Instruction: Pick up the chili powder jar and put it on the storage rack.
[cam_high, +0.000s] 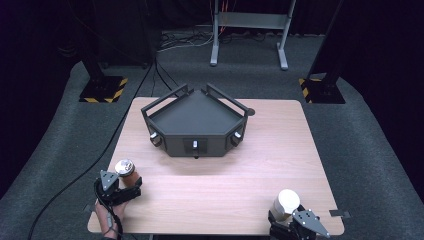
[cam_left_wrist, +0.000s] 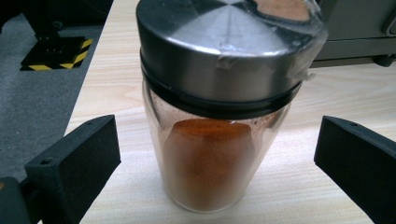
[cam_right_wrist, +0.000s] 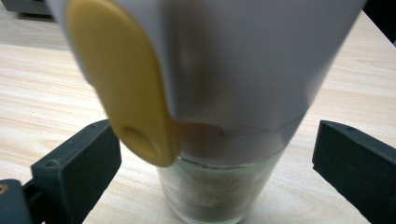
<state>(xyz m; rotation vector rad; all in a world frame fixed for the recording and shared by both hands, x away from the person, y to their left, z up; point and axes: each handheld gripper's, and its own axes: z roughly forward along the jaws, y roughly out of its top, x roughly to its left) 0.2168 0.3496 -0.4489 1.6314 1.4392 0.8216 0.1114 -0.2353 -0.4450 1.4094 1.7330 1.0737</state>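
Item 1: spice jar (cam_left_wrist: 212, 154), clear glass, rust-orange powder inside, brushed-metal lid (cam_left_wrist: 219, 51) with a scrap of tape on its rim. Stands upright on the counter (cam_high: 220, 185), lower left of the high view. The left hand-held gripper (cam_left_wrist: 217, 154) brackets it, jaws spread wide, pads clear of the glass on both sides; nothing gripped.

Item 2: shaker (cam_right_wrist: 219, 93), white plastic top with a yellow flip tab (cam_right_wrist: 123, 84), glass base holding pale powder. Upright at the lower right of the high view. The right hand-held gripper (cam_right_wrist: 215, 158) sits around it, jaws likewise wide apart, no contact.

Item 3: dark tray (cam_high: 196, 125), angular, railed, with knobs on its front faces; centre of the counter, well apart from both jars.

Handling, judged: both rigid, probably light, breakable glass, smooth and likely slippery. Take each on the glass body below the lid or top, squarely across the middle, with moderate pressure; the top-heavy shaker may tip if nudged low.
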